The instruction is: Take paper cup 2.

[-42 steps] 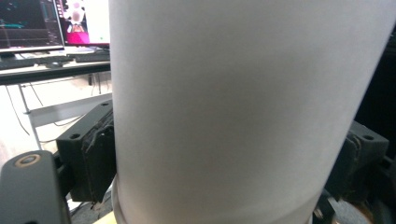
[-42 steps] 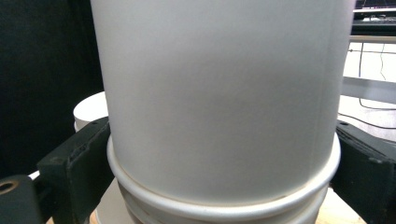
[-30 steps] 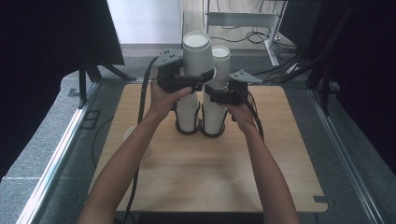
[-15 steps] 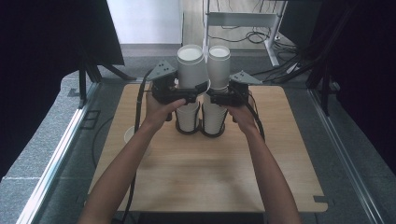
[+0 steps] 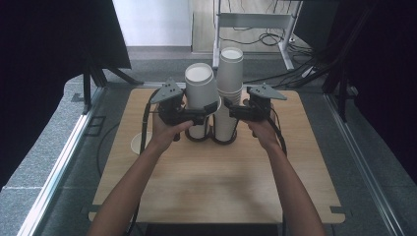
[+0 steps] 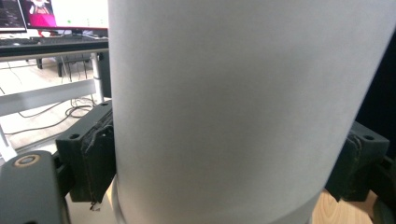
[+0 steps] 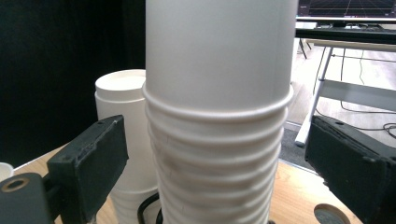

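Two stacks of upturned white paper cups stand mid-table: a short left stack [image 5: 198, 131] and a tall right stack [image 5: 230, 88]. My left gripper [image 5: 204, 108] is shut on a single white cup [image 5: 200, 88], held tilted just over the left stack. Up close, its pads [image 6: 98, 158] press on both sides of the cup [image 6: 233, 102]. My right gripper [image 5: 231, 112] is open around the lower part of the tall stack [image 7: 219, 116], with a gap between each of its fingers [image 7: 88, 163] and the cups. The short stack [image 7: 123, 140] stands behind.
Black rings [image 5: 223, 140] hold the foot of each stack on the wooden table [image 5: 211, 187]. A small white round object [image 5: 136, 142] lies near the table's left edge. Desk legs and cables lie beyond the far edge.
The left gripper has come down with its cup, from above the stacks to just over the short stack. The right gripper has shifted slightly to the right beside the tall stack.
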`<state>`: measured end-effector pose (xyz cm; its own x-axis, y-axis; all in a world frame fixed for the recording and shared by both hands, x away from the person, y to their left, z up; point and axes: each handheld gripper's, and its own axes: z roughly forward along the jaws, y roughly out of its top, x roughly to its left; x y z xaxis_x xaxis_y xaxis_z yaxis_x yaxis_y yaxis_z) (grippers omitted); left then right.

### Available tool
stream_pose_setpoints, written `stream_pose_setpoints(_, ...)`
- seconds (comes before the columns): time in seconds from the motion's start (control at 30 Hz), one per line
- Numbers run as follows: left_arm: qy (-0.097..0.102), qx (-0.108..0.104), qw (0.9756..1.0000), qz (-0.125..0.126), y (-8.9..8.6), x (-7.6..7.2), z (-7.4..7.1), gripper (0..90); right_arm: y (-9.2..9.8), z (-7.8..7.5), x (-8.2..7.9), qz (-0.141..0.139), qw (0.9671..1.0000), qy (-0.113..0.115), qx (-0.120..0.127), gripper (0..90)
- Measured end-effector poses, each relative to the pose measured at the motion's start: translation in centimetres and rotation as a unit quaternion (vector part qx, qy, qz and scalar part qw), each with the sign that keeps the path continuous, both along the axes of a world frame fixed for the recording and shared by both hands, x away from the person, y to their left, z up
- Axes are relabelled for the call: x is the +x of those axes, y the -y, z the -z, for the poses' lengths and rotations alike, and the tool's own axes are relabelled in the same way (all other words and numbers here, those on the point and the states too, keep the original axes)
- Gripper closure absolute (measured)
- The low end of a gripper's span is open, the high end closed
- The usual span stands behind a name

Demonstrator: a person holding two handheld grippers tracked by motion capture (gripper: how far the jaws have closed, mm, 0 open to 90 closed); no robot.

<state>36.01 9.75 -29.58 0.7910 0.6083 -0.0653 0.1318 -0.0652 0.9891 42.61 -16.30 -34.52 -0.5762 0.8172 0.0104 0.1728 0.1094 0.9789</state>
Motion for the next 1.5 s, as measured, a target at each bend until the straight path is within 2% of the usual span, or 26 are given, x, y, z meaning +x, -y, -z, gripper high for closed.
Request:
stream_pose_setpoints(0.1,-0.001,0.001,1.0000,0.007,-0.2,-0.8,0.5,12.7,0.4,0.4,-0.8,-0.004,1.0000,-0.003,0.008,6.4)
stream_pose_setpoints(0.33,0.000,0.018,0.9998,0.000,-0.4,-2.4,2.0,12.7,1.0,2.0,-2.5,-0.015,0.9998,-0.005,0.008,8.2)
stream_pose_setpoints(0.63,-0.001,0.039,0.9992,-0.003,0.2,-4.6,5.5,12.6,1.3,4.0,-5.0,-0.031,0.9995,0.011,-0.002,11.4)
stream_pose_setpoints(0.73,-0.002,0.045,0.9990,-0.002,0.6,-5.2,6.4,12.6,1.1,4.5,-5.8,-0.038,0.9992,0.014,0.004,12.2)
stream_pose_setpoints(0.83,-0.007,0.041,0.9991,0.004,0.9,-5.8,7.3,12.5,1.0,4.9,-6.8,-0.044,0.9989,0.017,-0.002,12.9)
stream_pose_setpoints(1.03,-0.020,0.045,0.9988,0.006,0.9,-6.1,8.8,12.5,0.9,5.9,-8.2,-0.040,0.9988,0.023,-0.013,13.2)
stream_pose_setpoints(1.27,-0.049,0.045,0.9978,-0.001,0.6,-6.3,11.4,12.4,1.2,7.2,-9.8,-0.050,0.9987,0.015,0.002,13.4)
stream_pose_setpoints(1.33,-0.052,0.055,0.9971,-0.007,0.8,-6.3,11.8,12.4,1.4,7.4,-10.2,-0.052,0.9985,0.015,0.006,13.5)
stream_pose_setpoints(1.5,-0.059,0.061,0.9963,-0.012,0.8,-6.6,12.7,12.4,1.6,7.7,-11.2,-0.059,0.9980,0.020,0.010,13.7)
